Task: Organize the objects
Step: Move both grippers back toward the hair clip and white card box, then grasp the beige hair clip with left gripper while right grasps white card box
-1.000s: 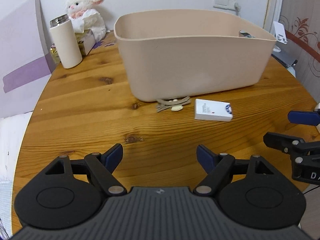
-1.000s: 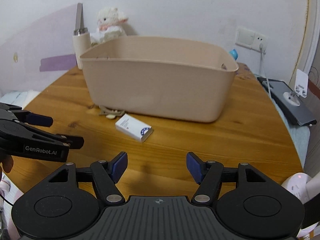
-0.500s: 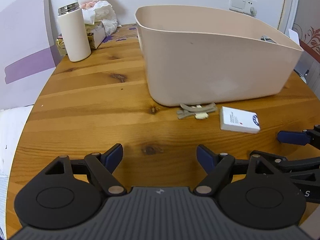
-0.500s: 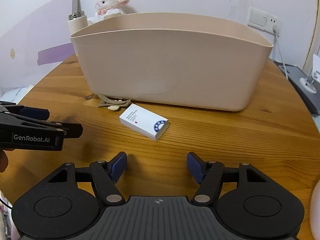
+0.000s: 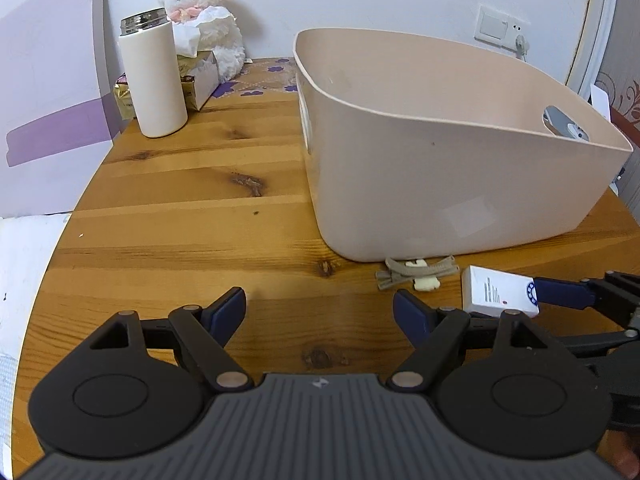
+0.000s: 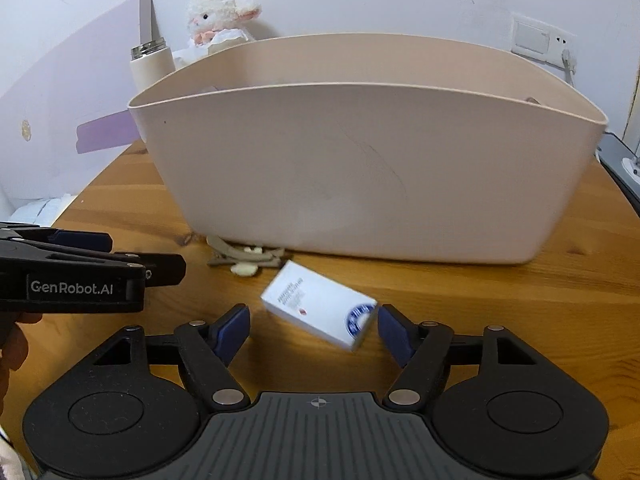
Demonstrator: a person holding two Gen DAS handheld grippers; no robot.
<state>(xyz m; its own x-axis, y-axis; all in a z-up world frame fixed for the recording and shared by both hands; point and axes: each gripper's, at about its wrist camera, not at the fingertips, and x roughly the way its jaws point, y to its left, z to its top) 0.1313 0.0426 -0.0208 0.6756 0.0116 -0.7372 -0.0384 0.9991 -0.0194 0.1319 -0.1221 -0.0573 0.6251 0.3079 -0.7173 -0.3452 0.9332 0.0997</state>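
Wooden bench (image 5: 180, 208) carries a beige bin (image 6: 360, 168) near its far side, with a white box (image 6: 320, 312) and tan hair clips (image 6: 244, 256) lying loose just before its wall, likely awaiting a place inside. Right tool (image 6: 312, 328) is spread wide, the box between its tips, one tip near its corner, nothing gripped. Left tool (image 5: 320, 312) hovers released and empty.
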